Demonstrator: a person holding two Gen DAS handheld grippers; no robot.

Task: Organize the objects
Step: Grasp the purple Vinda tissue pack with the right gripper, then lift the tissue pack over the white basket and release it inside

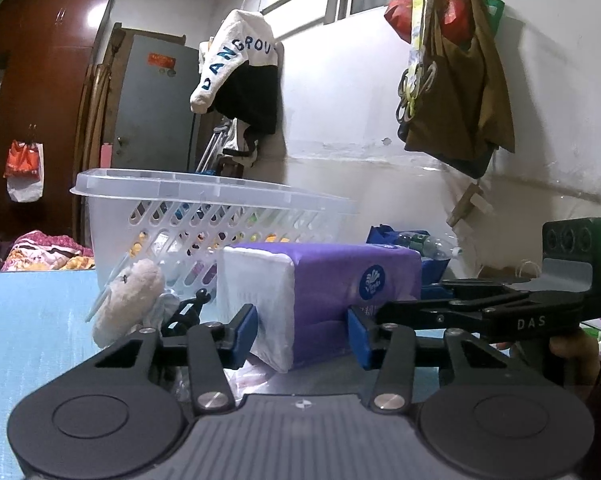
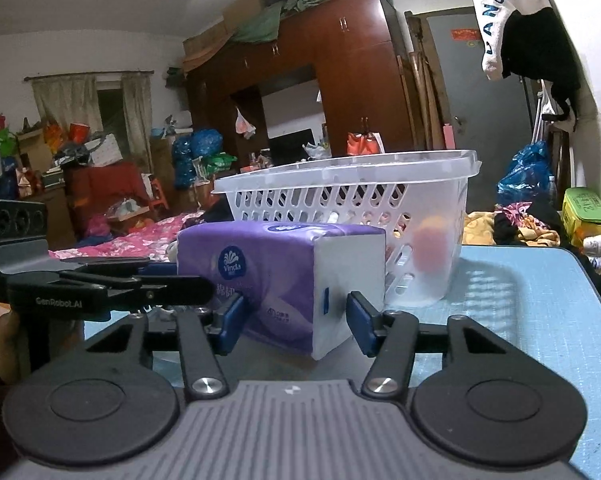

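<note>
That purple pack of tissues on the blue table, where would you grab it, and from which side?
Grip the tissue pack across one short end, coming in level from the front, away from the basket behind it. It lies flat, and its white end is a narrow, flat face that probably fits between open fingers. Both the right gripper and the left gripper are open, each straddling one near corner.
</note>
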